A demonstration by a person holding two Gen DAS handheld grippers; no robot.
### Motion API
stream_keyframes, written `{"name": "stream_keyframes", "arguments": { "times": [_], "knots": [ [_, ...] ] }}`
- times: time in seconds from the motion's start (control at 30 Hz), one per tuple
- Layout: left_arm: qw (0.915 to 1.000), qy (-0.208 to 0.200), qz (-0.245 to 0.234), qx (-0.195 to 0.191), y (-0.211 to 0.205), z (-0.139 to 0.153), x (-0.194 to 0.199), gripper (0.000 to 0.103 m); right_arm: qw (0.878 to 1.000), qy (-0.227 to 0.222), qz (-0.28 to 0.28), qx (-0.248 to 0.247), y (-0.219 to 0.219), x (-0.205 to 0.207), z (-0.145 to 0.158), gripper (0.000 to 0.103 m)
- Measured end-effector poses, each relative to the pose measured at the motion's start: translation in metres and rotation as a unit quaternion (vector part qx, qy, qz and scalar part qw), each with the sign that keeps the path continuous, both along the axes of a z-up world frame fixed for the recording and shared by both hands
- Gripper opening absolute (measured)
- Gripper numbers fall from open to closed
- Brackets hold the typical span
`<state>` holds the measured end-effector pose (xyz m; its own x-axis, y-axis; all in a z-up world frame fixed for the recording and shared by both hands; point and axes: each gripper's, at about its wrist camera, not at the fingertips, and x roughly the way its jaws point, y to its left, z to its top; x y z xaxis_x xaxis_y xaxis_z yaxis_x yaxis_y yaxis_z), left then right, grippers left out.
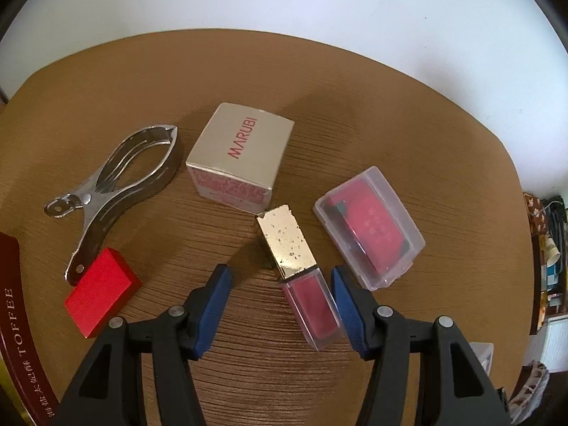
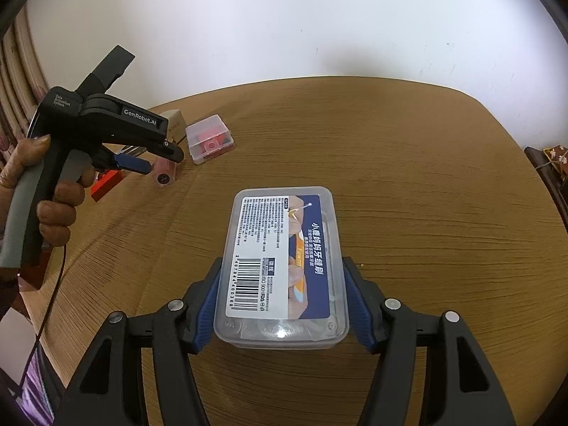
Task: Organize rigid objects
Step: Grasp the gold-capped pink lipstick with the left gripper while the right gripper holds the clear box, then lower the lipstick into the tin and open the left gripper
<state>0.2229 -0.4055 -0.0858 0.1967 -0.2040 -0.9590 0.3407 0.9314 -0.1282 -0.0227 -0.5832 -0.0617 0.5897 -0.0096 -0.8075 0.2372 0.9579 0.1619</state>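
Because the lip-gloss tube (image 1: 301, 277) lay flat on the table (image 1: 355, 106) with its stiff, slick, light body between our left gripper (image 1: 280, 305)'s wide jaws, untouched, we judged its clear lower sides the best hold. Our right gripper (image 2: 280, 305) flanked the clear plastic box (image 2: 282, 266); whether it pressed we could not tell.

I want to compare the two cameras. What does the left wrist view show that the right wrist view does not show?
Only the left wrist view shows the metal clip, the toffee tin and the MARUBI box's lettering, with the left gripper open around the lip gloss tube. Only the right wrist view shows the labelled clear box between the right gripper's fingers, and the hand holding the left gripper. Both show the wooden table, the red block, the tube and the small clear case with red contents.
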Motion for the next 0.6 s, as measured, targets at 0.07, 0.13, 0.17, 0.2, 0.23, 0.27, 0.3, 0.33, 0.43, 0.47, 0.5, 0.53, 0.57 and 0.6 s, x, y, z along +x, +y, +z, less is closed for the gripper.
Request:
{"name": "stream_keyframes", "arguments": {
  "times": [0.07,0.13,0.17,0.2,0.23,0.27,0.3,0.33,0.43,0.47,0.5,0.53,0.57,0.6],
  "knots": [
    [0.9999,-0.006,-0.004,0.008,-0.007,-0.001,-0.003,0.059,1.000,0.001,0.000,0.000,0.000,0.000,-0.002,0.060],
    [0.9994,-0.021,-0.011,0.026,-0.011,-0.002,-0.007,0.047,1.000,0.007,0.001,0.000,0.001,0.001,-0.005,0.060],
    [0.9981,-0.039,-0.017,0.045,-0.014,-0.001,-0.010,0.032,1.000,0.008,0.000,-0.001,0.002,0.002,-0.007,0.060],
    [0.9978,-0.045,-0.022,0.044,-0.017,-0.001,-0.013,0.020,1.000,0.009,0.000,-0.001,0.002,0.003,-0.008,0.061],
    [0.9980,-0.045,-0.024,0.036,-0.017,-0.001,-0.015,0.020,1.000,0.010,0.001,-0.003,0.002,0.003,-0.009,0.061],
    [0.9984,-0.043,-0.022,0.028,-0.016,-0.001,-0.016,0.020,1.000,0.012,0.001,-0.004,0.003,0.003,-0.010,0.061],
    [0.9987,-0.042,-0.018,0.020,-0.014,0.000,-0.017,0.020,1.000,0.013,0.001,-0.006,0.004,0.004,-0.011,0.062],
    [0.9990,-0.041,-0.015,0.012,-0.011,0.001,-0.019,0.020,1.000,0.014,0.002,-0.009,0.005,0.004,-0.012,0.062],
    [0.9988,-0.046,-0.019,-0.004,-0.006,0.003,-0.034,0.020,1.000,0.016,0.006,-0.014,0.007,0.006,-0.013,0.064],
    [0.9987,-0.045,-0.019,-0.009,-0.002,0.004,-0.043,0.020,1.000,0.017,0.007,-0.015,0.008,0.006,-0.013,0.066],
    [0.9989,-0.041,-0.018,-0.016,0.000,0.005,-0.048,0.020,1.000,0.018,0.009,-0.016,0.009,0.007,-0.013,0.069],
    [0.9989,-0.036,-0.015,-0.023,0.004,0.006,-0.056,0.020,1.000,0.021,0.015,-0.018,0.011,0.008,-0.013,0.071],
    [0.9990,-0.033,-0.013,-0.029,0.009,0.007,-0.063,0.020,0.999,0.023,0.019,-0.022,0.013,0.009,-0.013,0.073],
    [0.9989,-0.029,-0.013,-0.035,0.014,0.008,-0.071,0.020,0.999,0.025,0.020,-0.026,0.015,0.011,-0.013,0.074]
  ]
}}
